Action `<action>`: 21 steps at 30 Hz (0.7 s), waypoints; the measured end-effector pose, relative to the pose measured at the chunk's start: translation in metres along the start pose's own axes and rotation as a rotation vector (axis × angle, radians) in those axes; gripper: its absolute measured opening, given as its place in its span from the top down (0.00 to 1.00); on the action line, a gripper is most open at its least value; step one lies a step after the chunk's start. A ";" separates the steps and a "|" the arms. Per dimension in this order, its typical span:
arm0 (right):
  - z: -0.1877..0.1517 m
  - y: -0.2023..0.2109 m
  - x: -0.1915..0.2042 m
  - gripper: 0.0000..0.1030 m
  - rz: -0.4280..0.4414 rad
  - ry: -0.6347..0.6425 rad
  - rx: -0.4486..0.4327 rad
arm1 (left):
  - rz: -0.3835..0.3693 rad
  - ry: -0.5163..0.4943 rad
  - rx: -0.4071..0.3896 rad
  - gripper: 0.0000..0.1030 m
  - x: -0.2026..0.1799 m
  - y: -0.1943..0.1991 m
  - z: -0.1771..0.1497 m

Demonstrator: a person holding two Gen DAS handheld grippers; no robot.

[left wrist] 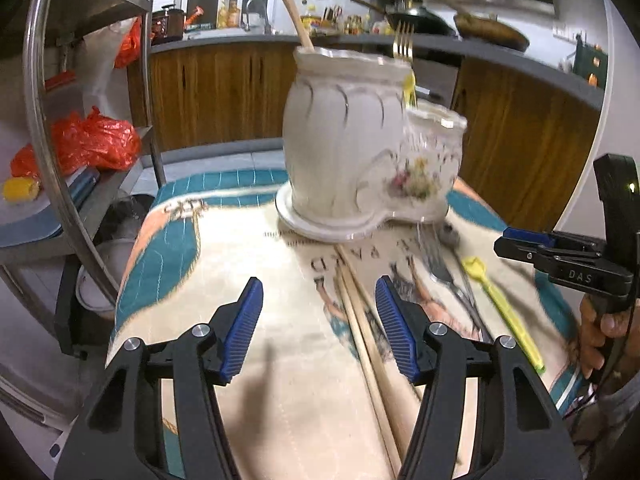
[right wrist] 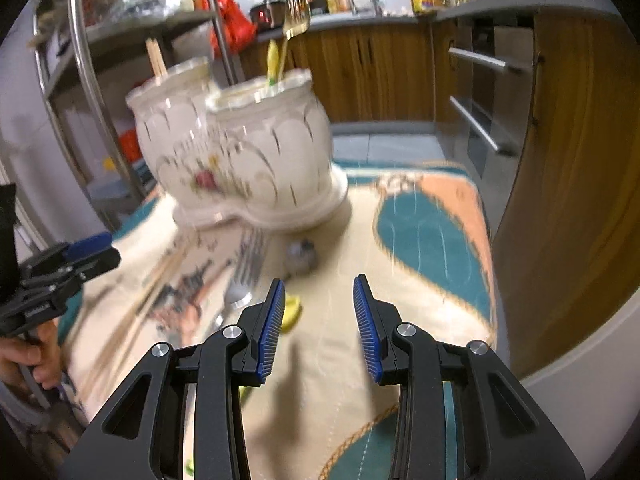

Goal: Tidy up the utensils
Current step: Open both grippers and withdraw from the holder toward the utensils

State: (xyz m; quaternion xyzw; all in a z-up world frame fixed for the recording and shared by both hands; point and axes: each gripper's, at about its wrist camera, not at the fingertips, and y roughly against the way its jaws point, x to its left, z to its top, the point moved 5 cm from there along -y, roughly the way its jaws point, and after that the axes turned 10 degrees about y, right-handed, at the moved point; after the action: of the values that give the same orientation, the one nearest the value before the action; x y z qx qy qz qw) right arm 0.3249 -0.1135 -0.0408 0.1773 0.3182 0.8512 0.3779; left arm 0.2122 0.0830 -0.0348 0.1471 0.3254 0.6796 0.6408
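From the left wrist, the left gripper [left wrist: 320, 328] is open and empty. The chopsticks [left wrist: 362, 320] lie at 5 o'clock from the holder [left wrist: 360, 160].

From the right wrist, the right gripper [right wrist: 320, 324] gapes, empty. The yellow spoon [right wrist: 291, 312] peeks out at 9 o'clock, ready for grabbing.

Both wrist views look down, sharing the holder [left wrist: 360, 152].
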 end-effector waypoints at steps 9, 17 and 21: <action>-0.008 -0.005 0.006 0.64 0.000 0.006 0.057 | -0.022 0.067 0.052 0.43 0.007 -0.003 -0.007; -0.014 0.005 -0.023 0.59 0.145 -0.137 0.011 | -0.119 0.179 0.036 0.43 0.029 0.007 0.002; -0.016 0.010 -0.037 0.59 0.135 -0.189 -0.008 | -0.101 0.215 0.054 0.44 0.041 0.008 -0.007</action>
State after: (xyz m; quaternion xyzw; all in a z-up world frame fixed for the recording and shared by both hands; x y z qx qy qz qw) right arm 0.3346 -0.1533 -0.0479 0.2763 0.2653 0.8553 0.3488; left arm 0.1964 0.1212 -0.0435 0.0741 0.4173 0.6493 0.6315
